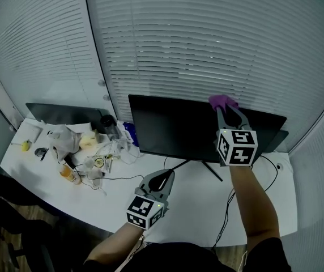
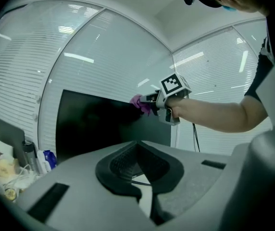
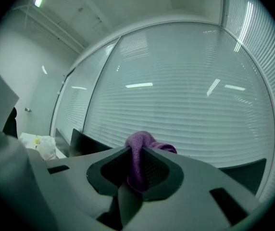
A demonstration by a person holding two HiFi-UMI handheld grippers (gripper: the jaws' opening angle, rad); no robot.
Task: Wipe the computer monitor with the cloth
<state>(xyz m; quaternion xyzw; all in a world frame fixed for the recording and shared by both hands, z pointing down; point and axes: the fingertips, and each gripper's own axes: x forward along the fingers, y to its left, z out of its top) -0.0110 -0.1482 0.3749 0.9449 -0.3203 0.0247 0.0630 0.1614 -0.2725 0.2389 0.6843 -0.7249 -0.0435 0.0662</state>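
Two jaws of the right gripper (image 1: 227, 110) clamp the purple cloth (image 1: 222, 101), held at the top edge of the monitor (image 1: 173, 129), toward its right end. The left gripper (image 1: 161, 180) hangs closed and empty above the desk (image 1: 196, 208). Judging by this, wiping is barely started, with most of the screen left.
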